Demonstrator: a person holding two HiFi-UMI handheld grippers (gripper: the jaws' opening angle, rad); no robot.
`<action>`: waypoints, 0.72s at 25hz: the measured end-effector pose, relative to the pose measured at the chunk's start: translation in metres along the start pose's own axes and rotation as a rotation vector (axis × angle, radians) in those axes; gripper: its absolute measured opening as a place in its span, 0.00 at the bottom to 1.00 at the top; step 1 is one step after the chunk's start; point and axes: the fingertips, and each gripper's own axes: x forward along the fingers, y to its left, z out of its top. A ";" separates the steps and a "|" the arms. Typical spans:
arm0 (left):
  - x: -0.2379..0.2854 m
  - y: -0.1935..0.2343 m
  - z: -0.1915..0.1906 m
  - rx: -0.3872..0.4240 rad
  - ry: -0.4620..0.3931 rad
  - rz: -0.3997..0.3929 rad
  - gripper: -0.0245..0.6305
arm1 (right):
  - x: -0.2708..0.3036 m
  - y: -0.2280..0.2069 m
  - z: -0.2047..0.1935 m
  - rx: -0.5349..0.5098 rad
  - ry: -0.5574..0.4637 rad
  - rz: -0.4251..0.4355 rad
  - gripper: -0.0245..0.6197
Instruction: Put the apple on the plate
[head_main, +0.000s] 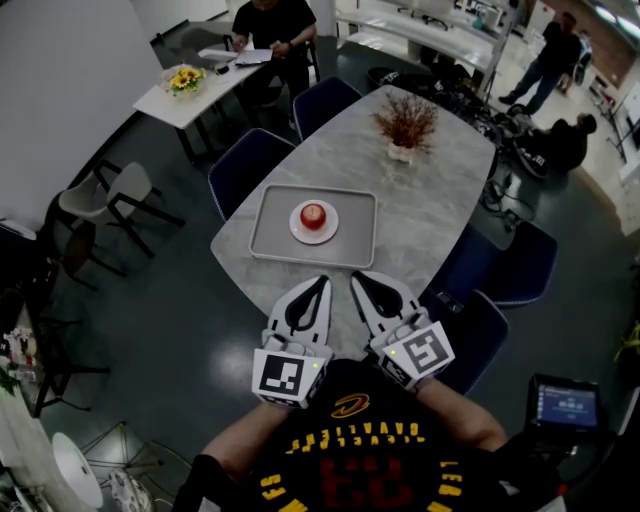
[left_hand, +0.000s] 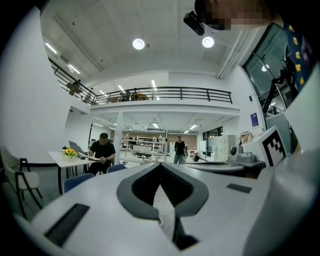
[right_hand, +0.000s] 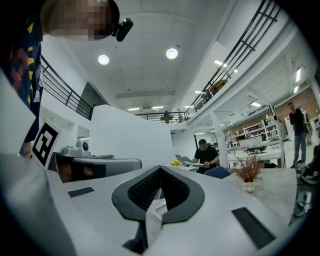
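Observation:
A red apple (head_main: 313, 215) rests on a small white plate (head_main: 297, 229), which stands in the middle of a grey tray (head_main: 268, 236) on the marble table (head_main: 440, 180). Both grippers hover side by side at the table's near edge, pointing level toward the tray and well short of it. The left gripper (head_main: 322, 281) has its jaws closed tip to tip with nothing between them, as the left gripper view (left_hand: 160, 166) also shows. The right gripper (head_main: 357, 277) likewise has its tips together and empty (right_hand: 161, 170). The apple and plate are hidden in both gripper views.
A vase of dried twigs (head_main: 404, 126) stands at the table's far end, also seen in the right gripper view (right_hand: 247, 175). Blue chairs (head_main: 245, 166) ring the table. A person sits at a white desk (head_main: 190, 95) with yellow flowers beyond it.

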 end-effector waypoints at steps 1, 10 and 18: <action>-0.001 0.001 0.000 0.004 0.000 0.002 0.04 | 0.001 0.001 0.001 0.005 0.001 0.000 0.05; -0.005 0.006 -0.002 -0.001 0.017 0.009 0.04 | 0.005 0.004 0.000 0.006 -0.008 0.002 0.05; 0.001 0.013 0.005 0.048 -0.019 0.025 0.04 | 0.007 -0.004 0.002 0.031 0.003 -0.006 0.05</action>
